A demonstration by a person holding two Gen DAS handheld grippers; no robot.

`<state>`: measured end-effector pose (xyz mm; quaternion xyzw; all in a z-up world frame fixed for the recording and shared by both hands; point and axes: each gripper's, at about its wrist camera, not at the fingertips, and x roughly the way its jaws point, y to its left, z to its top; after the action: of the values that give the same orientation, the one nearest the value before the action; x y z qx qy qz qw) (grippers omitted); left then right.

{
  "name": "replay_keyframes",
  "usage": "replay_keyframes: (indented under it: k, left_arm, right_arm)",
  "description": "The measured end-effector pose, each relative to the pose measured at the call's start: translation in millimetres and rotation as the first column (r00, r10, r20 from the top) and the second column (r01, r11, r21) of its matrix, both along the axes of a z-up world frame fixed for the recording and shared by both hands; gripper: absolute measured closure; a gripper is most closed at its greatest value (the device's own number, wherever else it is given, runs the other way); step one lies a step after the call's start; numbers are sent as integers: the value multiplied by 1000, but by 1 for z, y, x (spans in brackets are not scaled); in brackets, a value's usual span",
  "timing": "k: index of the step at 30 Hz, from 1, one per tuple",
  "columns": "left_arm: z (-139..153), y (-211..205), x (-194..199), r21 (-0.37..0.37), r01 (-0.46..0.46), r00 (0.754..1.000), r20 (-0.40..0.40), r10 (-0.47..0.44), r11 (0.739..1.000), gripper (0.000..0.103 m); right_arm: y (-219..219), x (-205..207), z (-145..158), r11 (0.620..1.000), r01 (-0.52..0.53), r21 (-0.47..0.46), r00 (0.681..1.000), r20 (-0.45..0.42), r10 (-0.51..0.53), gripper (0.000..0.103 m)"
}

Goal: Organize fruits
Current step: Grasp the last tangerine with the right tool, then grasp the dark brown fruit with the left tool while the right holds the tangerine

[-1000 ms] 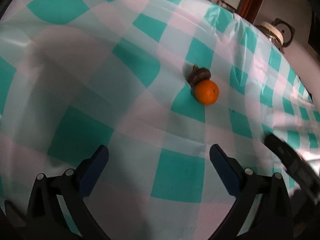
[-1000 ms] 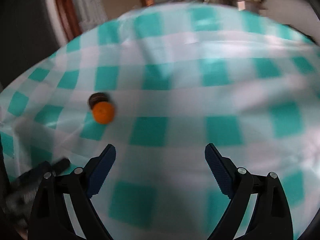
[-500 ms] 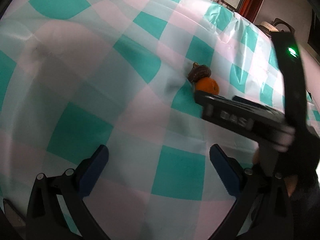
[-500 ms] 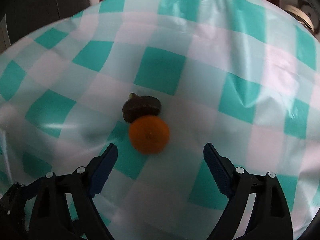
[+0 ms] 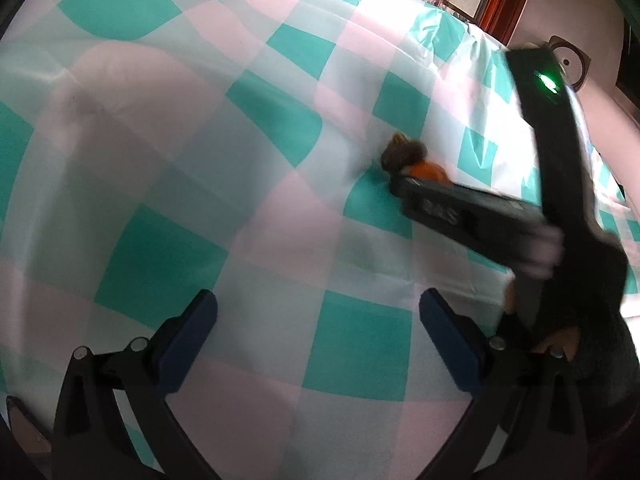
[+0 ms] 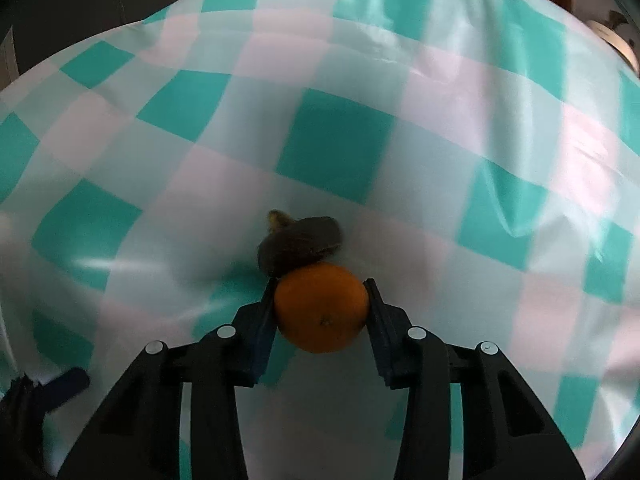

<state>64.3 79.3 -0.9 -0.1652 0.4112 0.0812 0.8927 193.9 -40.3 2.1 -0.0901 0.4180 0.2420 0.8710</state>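
Grasp step: the right hand-held gripper (image 6: pixel 321 307) pinches the orange (image 6: pixel 321 307) at lower centre; next, lift clear of the touching dark fruit (image 6: pixel 299 246).

I see a round orange (image 6: pixel 321 309), glossy, its navel dimple facing me, sitting on the checked desk (image 6: pixel 332 152). Touching it on the far side lies a dark brown, wrinkled fruit (image 6: pixel 299 245) with a yellowish stub.

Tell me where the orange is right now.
In the right wrist view the orange sits low centre, between the closed fingers of the right gripper, touching the dark brown fruit just beyond it.
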Motion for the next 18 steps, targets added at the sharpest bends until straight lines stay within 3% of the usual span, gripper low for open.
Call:
replay_keyframes:
  k: [5,12,15,18]
  left_arm:
    - [1,-1,-1,-2,13,1000,4,-13,1000,2]
    - [4,-25,4,6,133,990,46,-134,991,2]
    - [5,-35,11,-1,147,988,52,-147,989,5]
    - [4,-46,35,-30,163,986,34,-162,986,16]
  right_arm:
    - [-77,-39,15,978,161,133,986,12,-164,62]
    - [-185,-123,13,871,380,311,918,-12,-396,62]
    - [-203,-128,4,819,421,391,902,-86,-422,61]
    - [-191,-120,2,820,406,403,909,-88,-407,61]
